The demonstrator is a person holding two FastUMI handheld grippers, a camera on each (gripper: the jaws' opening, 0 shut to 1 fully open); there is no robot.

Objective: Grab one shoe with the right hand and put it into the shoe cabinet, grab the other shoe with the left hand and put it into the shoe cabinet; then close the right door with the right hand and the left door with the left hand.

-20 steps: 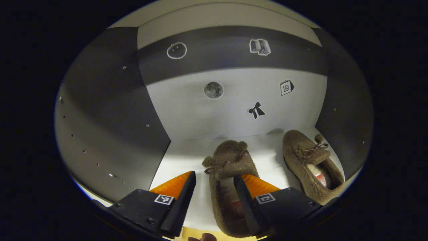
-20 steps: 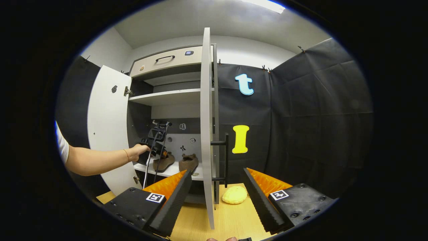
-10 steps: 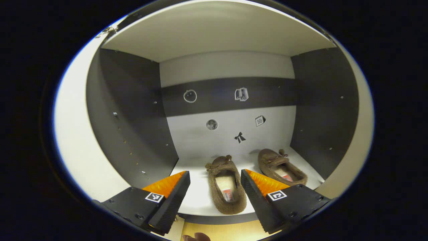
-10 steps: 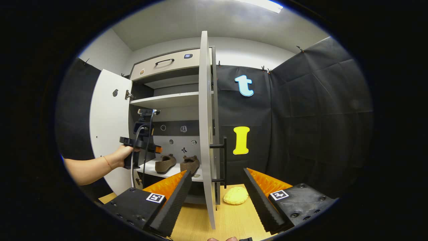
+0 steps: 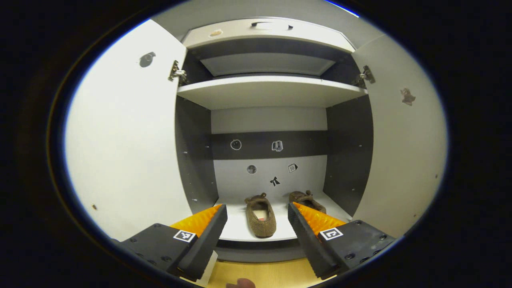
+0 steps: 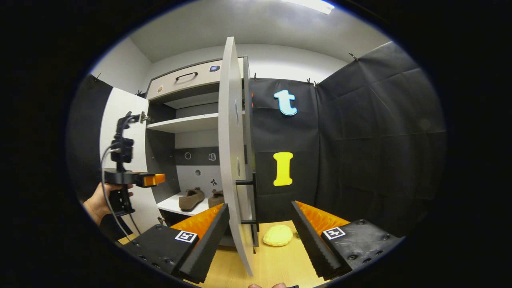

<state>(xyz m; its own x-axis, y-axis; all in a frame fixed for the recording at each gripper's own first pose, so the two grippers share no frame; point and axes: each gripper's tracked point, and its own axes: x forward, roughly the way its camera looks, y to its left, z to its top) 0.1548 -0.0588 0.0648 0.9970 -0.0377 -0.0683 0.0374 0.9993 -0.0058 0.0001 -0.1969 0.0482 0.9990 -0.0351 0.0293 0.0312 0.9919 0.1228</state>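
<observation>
Between the spread fingers of the left gripper (image 5: pixel 257 224), straight ahead on the lower shelf (image 5: pixel 240 228) of the shoe cabinet (image 5: pixel 268 90), sits one brown shoe (image 5: pixel 260 215), heel toward the camera. Second shoe (image 5: pixel 307 199) lies just beyond the right finger, partly hidden by its tip, near the first but apart. Left gripper jaws open, nothing between them, well back from the shelf edge. Left door (image 5: pixel 124 136) swung wide open off the left finger side, right door (image 5: pixel 402 136) open off the right finger side. Small stickers (image 5: pixel 275 181) dot the back panel above the shoes. Wooden floor (image 5: pixel 260 274) shows below the jaws.

Right gripper (image 6: pixel 260 228) also has jaws open and empty. Right door (image 6: pixel 232 160) stands edge-on between its fingers, closer to the left finger, with its black handle (image 6: pixel 250 202) on the side facing the right finger. No contact between fingers and door that I can tell. Past the left finger tip, both shoes (image 6: pixel 191 199) sit on the shelf inside. Yellow lumpy object (image 6: pixel 277 235) rests on the floor between the fingers, beyond the door's lower edge. Far off the left finger side, a hand (image 6: pixel 98 202) holds the left gripper (image 6: pixel 154 179) in front of the open left door (image 6: pixel 116 132), outside the cabinet.
</observation>
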